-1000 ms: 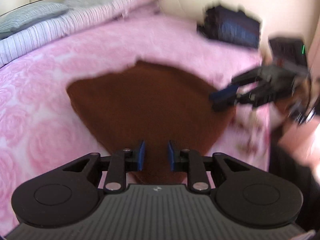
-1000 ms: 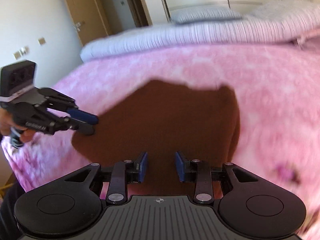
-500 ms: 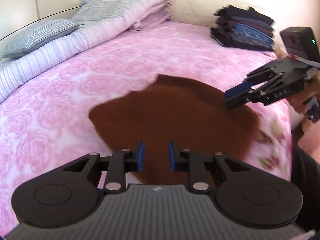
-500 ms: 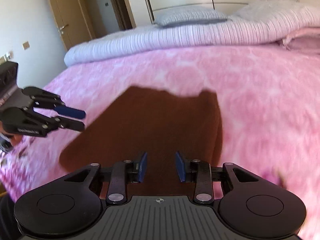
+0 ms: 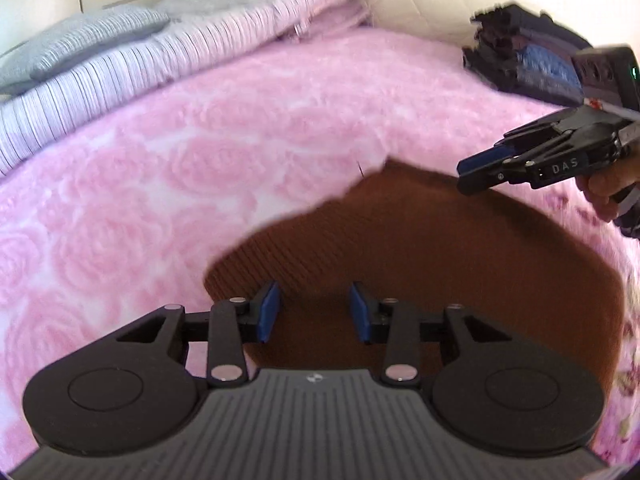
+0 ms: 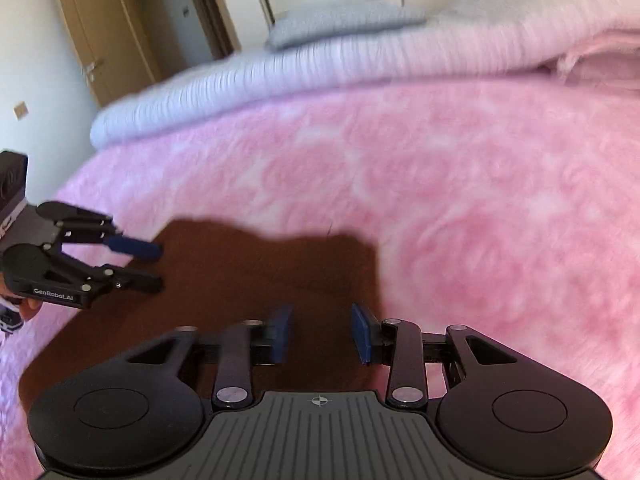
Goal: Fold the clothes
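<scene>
Plain brown garment (image 5: 420,264) on pink rose-patterned blanket (image 5: 180,168); blue-padded black claws.

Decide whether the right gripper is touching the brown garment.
Cannot tell. In the left wrist view the right gripper overlaps the brown garment's far edge, but neither view shows plain contact or a gap.

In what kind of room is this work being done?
Most likely a bedroom in a home. The brown garment lies on a bed with a pink rose-pattern blanket, a grey pillow sits at its head, and a wooden door stands behind it.
</scene>
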`<state>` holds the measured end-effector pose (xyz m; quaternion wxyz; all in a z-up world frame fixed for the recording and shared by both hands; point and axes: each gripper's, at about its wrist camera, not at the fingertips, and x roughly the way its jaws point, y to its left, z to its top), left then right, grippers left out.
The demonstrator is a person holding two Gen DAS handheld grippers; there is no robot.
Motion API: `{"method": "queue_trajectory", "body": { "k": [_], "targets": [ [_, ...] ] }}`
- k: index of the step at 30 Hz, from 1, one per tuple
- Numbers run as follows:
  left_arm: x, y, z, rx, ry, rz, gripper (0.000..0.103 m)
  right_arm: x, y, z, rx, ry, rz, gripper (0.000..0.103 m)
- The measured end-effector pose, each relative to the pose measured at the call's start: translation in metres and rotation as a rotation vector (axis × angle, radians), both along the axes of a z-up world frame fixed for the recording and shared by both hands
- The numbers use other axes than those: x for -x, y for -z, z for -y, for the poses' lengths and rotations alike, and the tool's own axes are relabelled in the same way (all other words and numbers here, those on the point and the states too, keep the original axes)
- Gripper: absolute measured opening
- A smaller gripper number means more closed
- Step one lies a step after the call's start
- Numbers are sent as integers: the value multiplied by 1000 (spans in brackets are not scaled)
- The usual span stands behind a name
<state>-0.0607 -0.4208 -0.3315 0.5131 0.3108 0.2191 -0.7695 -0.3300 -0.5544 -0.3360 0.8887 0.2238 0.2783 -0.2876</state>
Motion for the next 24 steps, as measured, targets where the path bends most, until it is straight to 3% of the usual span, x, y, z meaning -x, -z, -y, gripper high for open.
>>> {"method": "queue_trajectory", "body": {
  "k": [3, 9, 13, 15, 18, 21, 24],
  "targets": [
    [-2, 9, 14, -35, -12, 9, 34, -2, -2, 14, -6, -3, 32, 36],
    [-3, 13, 28, -42, -19, 1, 37, -32, 25, 41, -51, -2, -84, 36],
    [-10, -5, 11, -10, -6, 40, 37, -9, 2, 22, -29, 28, -67, 36],
    [-14, -16, -5, 26, 9, 78, 46, 1, -16, -11, 39, -29, -97, 37],
    [-21, -26, -40, 53, 44, 156, 61, 11, -37, -73, 142, -159, -150, 49],
    [-25, -28, -77, 56, 65, 225, 65, 6, -36, -151, 265, -337, -202, 68],
    [-26, -26, -109, 71, 87, 269, 74, -10, -22, -223, 410, -496, -286, 69]
  ]
}}
